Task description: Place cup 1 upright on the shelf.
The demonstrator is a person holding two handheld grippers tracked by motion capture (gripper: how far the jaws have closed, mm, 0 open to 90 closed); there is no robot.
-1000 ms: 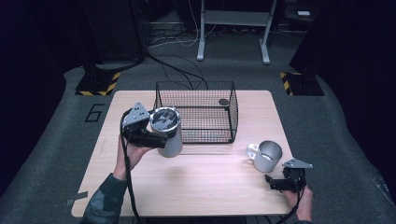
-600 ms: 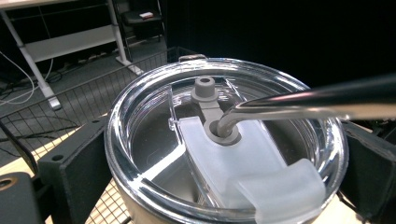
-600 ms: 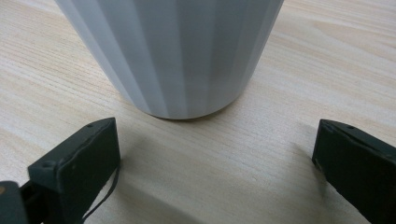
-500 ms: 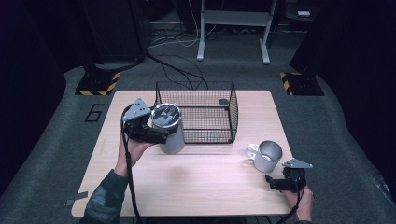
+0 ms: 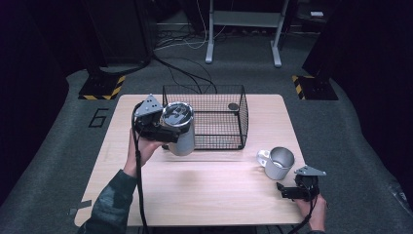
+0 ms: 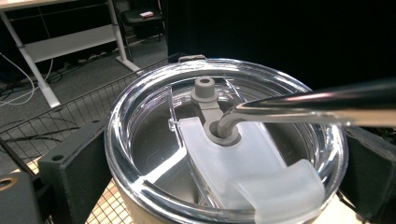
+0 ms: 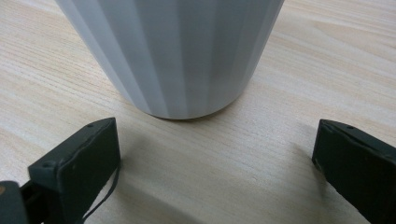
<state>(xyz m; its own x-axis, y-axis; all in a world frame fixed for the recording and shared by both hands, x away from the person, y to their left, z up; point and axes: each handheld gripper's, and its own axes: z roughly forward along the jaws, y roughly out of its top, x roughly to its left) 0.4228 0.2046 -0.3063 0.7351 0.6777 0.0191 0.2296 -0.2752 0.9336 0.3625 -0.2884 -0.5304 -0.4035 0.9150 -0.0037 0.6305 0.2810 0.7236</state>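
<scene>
So the left gripper [image 5: 163, 127] is clamped on a tall steel tumbler with a clear plastic lid [image 5: 178, 127], held up off the wooden table [image 5: 204, 190] right at the left end of the black wire basket [image 5: 219, 117]. Over on the right, a ribbed grey mug [image 5: 276, 162] sits near the right gripper [image 5: 286, 191], whose jaws are spread wide, touching nothing.

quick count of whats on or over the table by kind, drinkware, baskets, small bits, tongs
drinkware: 2, the lidded steel tumbler held in the left tongs and the grey mug standing on the table
wire baskets: 1, the black wire basket
small bits: 1, a small dark round thing inside the basket
tongs: 2, left and right tongs
total: 6
</scene>
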